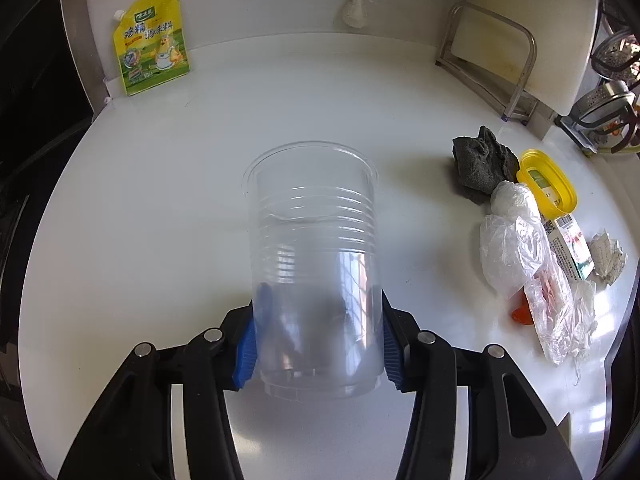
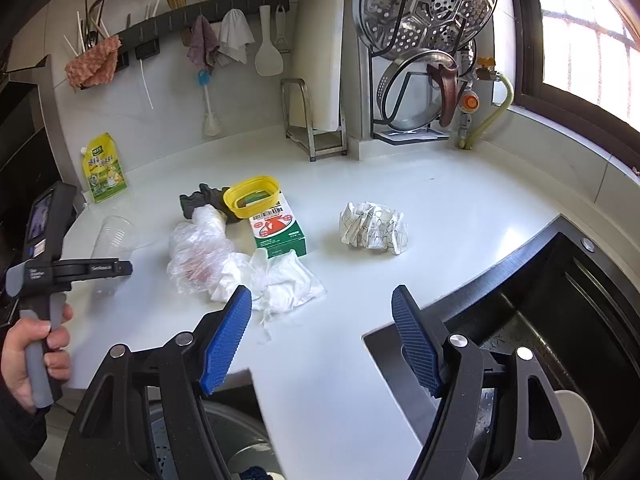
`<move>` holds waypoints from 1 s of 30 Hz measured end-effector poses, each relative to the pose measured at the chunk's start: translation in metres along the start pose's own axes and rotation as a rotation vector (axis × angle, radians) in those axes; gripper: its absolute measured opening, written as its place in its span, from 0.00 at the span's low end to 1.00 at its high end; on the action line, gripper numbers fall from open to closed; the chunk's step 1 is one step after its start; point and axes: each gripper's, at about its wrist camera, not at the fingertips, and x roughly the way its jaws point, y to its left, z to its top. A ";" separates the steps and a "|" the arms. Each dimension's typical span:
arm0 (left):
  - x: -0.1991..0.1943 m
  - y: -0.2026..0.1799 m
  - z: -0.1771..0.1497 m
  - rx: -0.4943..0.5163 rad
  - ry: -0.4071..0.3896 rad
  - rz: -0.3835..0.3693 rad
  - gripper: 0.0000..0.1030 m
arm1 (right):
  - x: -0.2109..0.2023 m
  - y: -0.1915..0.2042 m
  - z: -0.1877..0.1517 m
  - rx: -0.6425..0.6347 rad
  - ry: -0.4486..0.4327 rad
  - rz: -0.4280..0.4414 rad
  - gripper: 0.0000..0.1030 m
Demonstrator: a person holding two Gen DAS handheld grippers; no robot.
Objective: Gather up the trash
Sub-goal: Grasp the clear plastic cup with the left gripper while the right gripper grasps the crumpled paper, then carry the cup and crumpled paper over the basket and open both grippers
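My left gripper [image 1: 316, 344] is shut on a clear plastic cup [image 1: 314, 248], its blue pads [image 1: 246, 350] pressing the cup's base on both sides. The cup [image 2: 114, 238] also shows in the right wrist view, held over the white counter's left part. My right gripper [image 2: 322, 338] is open and empty above the counter's front edge. Ahead of it lie a white tissue wad [image 2: 276, 280], a clear plastic bag [image 2: 200, 252], a green and white carton [image 2: 280, 228] and a crumpled paper ball [image 2: 374, 228].
A yellow lid [image 2: 252, 196] and dark cloth [image 2: 198, 200] sit behind the carton. A yellow seasoning pouch [image 1: 152, 42] leans on the back wall. A black sink [image 2: 540, 320] lies to the right. A cutting-board rack [image 2: 316, 120] and steamer rack [image 2: 424, 20] stand behind.
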 end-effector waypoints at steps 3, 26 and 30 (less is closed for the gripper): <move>-0.001 -0.001 0.002 0.031 -0.021 -0.014 0.46 | 0.041 -0.009 0.014 0.001 0.039 -0.051 0.70; -0.026 -0.029 0.015 0.142 -0.185 -0.074 0.46 | 0.158 -0.040 0.060 0.037 0.185 -0.095 0.32; -0.040 -0.030 0.005 0.154 -0.210 -0.079 0.46 | 0.136 -0.031 0.053 0.029 0.143 -0.079 0.29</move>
